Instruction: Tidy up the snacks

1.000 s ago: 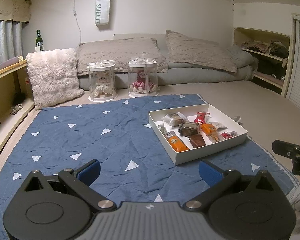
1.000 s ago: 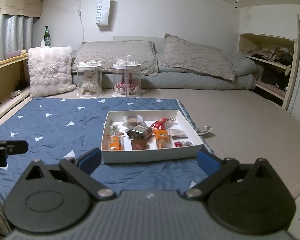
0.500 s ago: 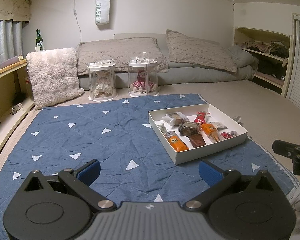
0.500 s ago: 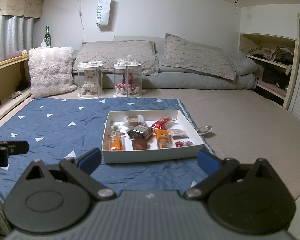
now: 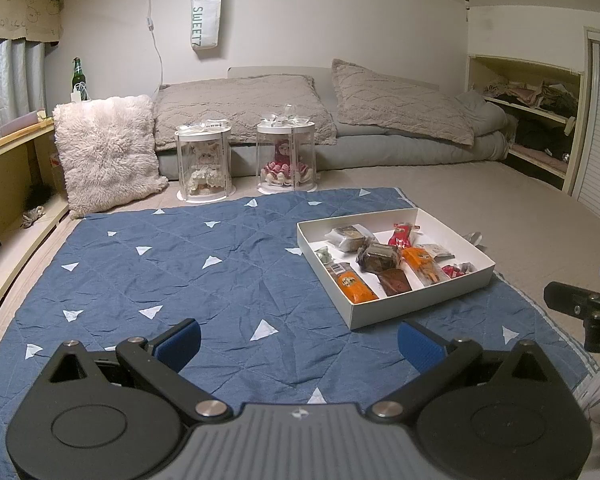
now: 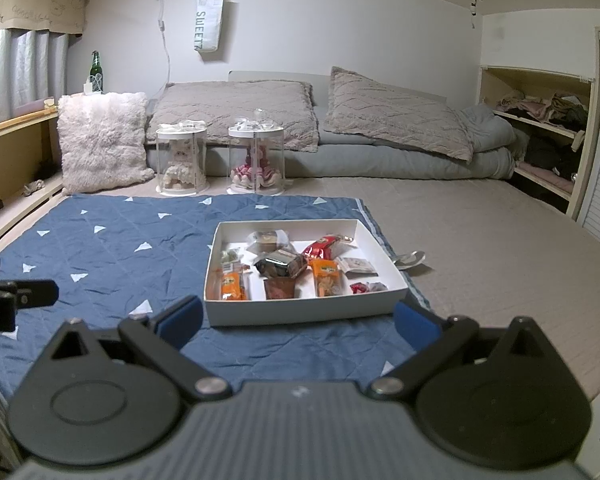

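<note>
Nothing has visibly moved since the earlier frames: both grippers hover low over the blue quilted mat (image 5: 180, 264), the left gripper (image 5: 298, 338) and right gripper (image 6: 298, 318) with blue-padded fingers spread apart, empty. Beyond, the white shallow cardboard box (image 6: 300, 312) holds the wrapped snacks (image 6: 284, 266), loosely jumbled. This fits sorting pending or finished; any pick should come straight down on one packet, clear of its neighbours.
</note>
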A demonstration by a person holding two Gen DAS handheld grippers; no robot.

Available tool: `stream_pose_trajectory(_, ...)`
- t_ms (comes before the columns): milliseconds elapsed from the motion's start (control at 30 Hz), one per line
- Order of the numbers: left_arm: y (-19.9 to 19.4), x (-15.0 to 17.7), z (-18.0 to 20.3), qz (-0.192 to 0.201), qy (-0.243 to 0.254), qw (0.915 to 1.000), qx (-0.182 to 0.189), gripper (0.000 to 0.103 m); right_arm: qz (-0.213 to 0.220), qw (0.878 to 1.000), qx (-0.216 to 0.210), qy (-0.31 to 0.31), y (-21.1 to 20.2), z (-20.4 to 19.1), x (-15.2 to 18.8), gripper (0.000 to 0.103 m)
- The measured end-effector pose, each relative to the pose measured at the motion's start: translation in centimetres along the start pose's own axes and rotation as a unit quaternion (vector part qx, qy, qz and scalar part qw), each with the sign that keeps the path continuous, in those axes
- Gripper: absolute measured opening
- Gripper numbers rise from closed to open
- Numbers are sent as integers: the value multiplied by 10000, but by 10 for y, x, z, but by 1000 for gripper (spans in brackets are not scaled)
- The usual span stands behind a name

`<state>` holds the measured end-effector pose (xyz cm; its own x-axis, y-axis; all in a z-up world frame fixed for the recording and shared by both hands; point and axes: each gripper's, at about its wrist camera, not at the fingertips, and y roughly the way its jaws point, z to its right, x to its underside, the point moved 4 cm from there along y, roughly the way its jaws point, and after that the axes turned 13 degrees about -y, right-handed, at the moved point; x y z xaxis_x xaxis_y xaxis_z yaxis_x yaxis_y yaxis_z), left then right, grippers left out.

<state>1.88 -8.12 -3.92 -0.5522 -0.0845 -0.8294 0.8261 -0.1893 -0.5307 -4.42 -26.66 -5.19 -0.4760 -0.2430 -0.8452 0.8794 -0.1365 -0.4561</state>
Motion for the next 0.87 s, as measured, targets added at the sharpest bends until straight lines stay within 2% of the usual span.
stream_pose_trajectory(867, 0, 0, -3, -1, -4, 10000, -3, 103, 9, 10000, -5, -2, 0, -1, 0, 103)
